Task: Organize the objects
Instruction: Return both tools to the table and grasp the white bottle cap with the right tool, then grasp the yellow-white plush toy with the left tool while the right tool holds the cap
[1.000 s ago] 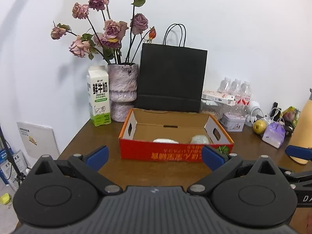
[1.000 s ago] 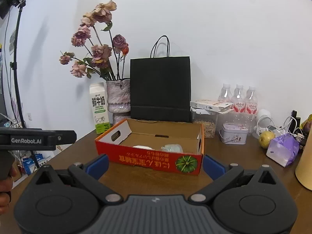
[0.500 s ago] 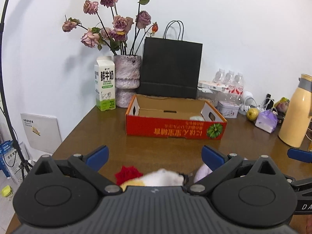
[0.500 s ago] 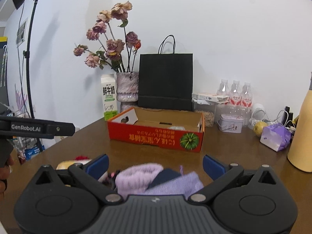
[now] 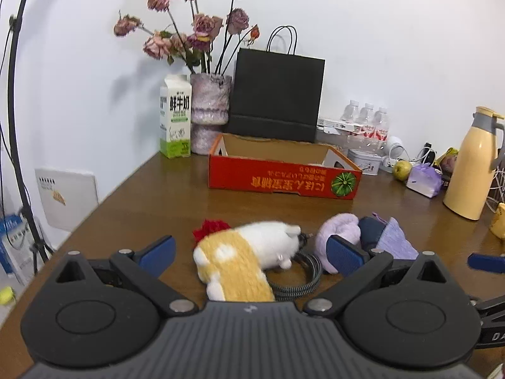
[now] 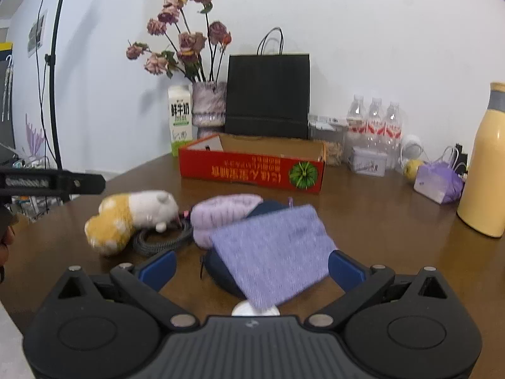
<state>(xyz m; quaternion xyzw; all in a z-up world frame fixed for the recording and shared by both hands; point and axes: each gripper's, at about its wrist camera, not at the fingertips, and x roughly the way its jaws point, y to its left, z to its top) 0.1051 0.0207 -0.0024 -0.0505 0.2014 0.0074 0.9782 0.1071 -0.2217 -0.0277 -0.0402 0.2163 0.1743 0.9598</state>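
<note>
A yellow-and-white plush toy [image 5: 246, 259] lies on the brown table [image 5: 157, 202], right in front of my open left gripper [image 5: 251, 252], with a red tuft [image 5: 210, 227] behind it and a coiled black cable [image 5: 300, 281] beside it. To its right sit a purple knit roll [image 5: 339, 230], a navy case [image 5: 369, 227] and a purple cloth pouch [image 5: 393, 240]. My right gripper [image 6: 252, 268] is open just short of the purple cloth pouch [image 6: 274, 249], which lies over the navy case [image 6: 221, 268]. The open red cardboard box [image 5: 284, 180] stands farther back. Neither gripper holds anything.
Behind the red box [image 6: 252, 170] stand a milk carton [image 5: 175, 120], a vase of dried roses [image 5: 210, 113] and a black paper bag [image 5: 277, 94]. Water bottles [image 6: 375, 123], a tin [image 6: 369, 159], a green apple [image 5: 401, 170], a purple bag [image 6: 440, 181] and a yellow thermos [image 6: 487, 164] crowd the right side.
Both grippers have drawn back from the red box toward the table's near edge. The plush toy, cable, knit roll, case and pouch have come into view in front of them.
</note>
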